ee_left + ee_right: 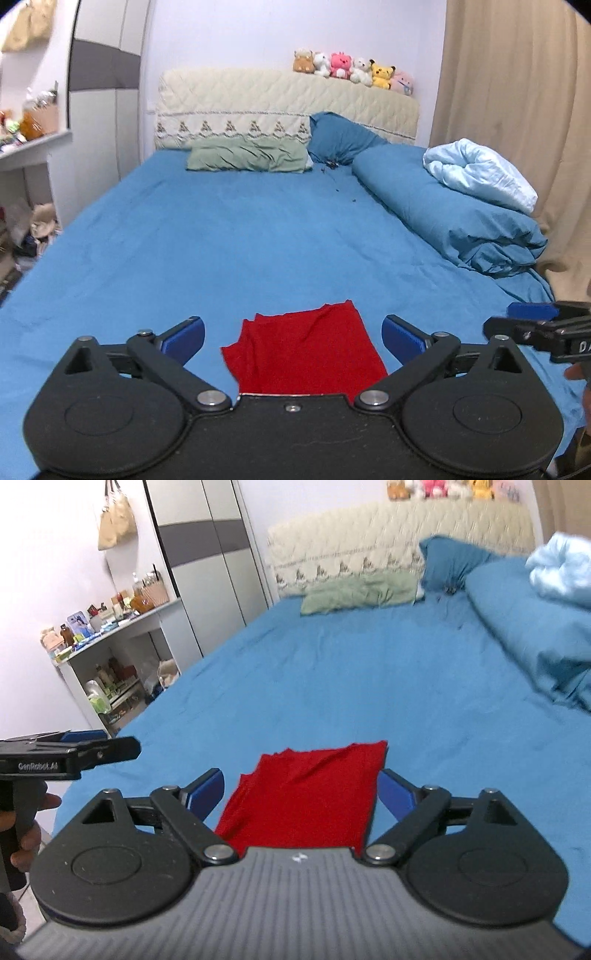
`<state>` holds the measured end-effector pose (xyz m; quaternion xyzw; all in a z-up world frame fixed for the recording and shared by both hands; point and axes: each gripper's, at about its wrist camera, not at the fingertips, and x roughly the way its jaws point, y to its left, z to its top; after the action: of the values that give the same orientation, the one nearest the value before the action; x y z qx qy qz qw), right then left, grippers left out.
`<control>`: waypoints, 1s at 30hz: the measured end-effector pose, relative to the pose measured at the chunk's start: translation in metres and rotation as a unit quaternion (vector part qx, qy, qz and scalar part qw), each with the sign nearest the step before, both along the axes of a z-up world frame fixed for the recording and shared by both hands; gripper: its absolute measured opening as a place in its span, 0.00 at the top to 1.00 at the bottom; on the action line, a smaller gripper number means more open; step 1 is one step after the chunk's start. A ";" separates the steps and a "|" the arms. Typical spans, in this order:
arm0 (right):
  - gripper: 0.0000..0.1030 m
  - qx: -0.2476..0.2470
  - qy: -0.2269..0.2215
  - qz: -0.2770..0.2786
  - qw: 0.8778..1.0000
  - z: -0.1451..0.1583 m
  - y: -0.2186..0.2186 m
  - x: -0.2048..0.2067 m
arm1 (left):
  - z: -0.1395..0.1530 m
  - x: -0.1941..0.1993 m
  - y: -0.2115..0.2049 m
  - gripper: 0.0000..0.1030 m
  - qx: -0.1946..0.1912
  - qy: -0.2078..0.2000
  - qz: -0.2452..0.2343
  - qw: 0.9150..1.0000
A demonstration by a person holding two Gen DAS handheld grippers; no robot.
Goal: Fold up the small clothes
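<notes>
A small red garment lies folded into a rough rectangle on the blue bed sheet, near the bed's front edge. It also shows in the right wrist view. My left gripper is open, its blue pads apart on either side of the garment, above it. My right gripper is open too, its pads straddling the same garment. Each gripper shows at the edge of the other's view: the right one and the left one. Neither holds anything.
A green pillow, a blue pillow and a rolled blue duvet with a light blue blanket lie at the bed's head and right side. Plush toys sit on the headboard. A cluttered shelf stands left.
</notes>
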<state>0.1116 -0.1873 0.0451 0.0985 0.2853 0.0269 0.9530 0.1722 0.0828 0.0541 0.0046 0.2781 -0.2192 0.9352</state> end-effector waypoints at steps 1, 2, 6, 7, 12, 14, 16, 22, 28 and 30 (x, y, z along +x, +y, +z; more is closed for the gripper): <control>0.00 -0.004 -0.001 -0.006 1.000 0.009 0.004 -0.011 | 0.006 -0.012 0.002 0.00 0.003 -0.007 0.003 1.000; 0.00 -0.009 0.001 -0.016 1.000 0.017 0.008 -0.022 | 0.011 -0.024 0.004 0.00 0.007 -0.014 0.008 1.000; 0.00 -0.033 0.005 -0.049 0.998 0.034 0.023 -0.057 | 0.019 -0.061 0.015 0.00 0.021 -0.030 0.037 0.999; 0.00 -0.041 0.009 -0.058 0.997 0.035 0.028 -0.064 | 0.018 -0.068 0.016 0.00 0.026 -0.032 0.044 0.998; 0.00 -0.084 0.043 -0.087 0.992 0.021 0.044 -0.090 | 0.002 -0.095 0.027 0.00 0.045 -0.022 0.074 0.996; 0.00 -0.096 0.056 -0.097 0.989 0.010 0.049 -0.096 | -0.006 -0.104 0.030 0.00 0.052 -0.019 0.079 0.995; 0.00 -0.105 0.069 -0.105 0.986 -0.001 0.055 -0.101 | -0.012 -0.112 0.033 0.00 0.065 -0.017 0.084 0.994; 0.00 -0.094 0.094 -0.134 0.982 -0.027 0.060 -0.121 | -0.033 -0.128 0.030 0.00 0.100 -0.007 0.084 0.991; 0.00 -0.088 0.114 -0.149 0.978 -0.043 0.063 -0.128 | -0.043 -0.136 0.023 0.00 0.117 -0.008 0.076 0.990; 0.00 -0.086 0.116 -0.153 0.978 -0.044 0.064 -0.130 | -0.045 -0.137 0.022 0.00 0.118 -0.006 0.076 0.990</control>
<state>-0.0182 -0.1237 0.0011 0.0607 0.3767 -0.1554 0.9112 0.0349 0.1043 0.0089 0.0954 0.2957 -0.1126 0.9438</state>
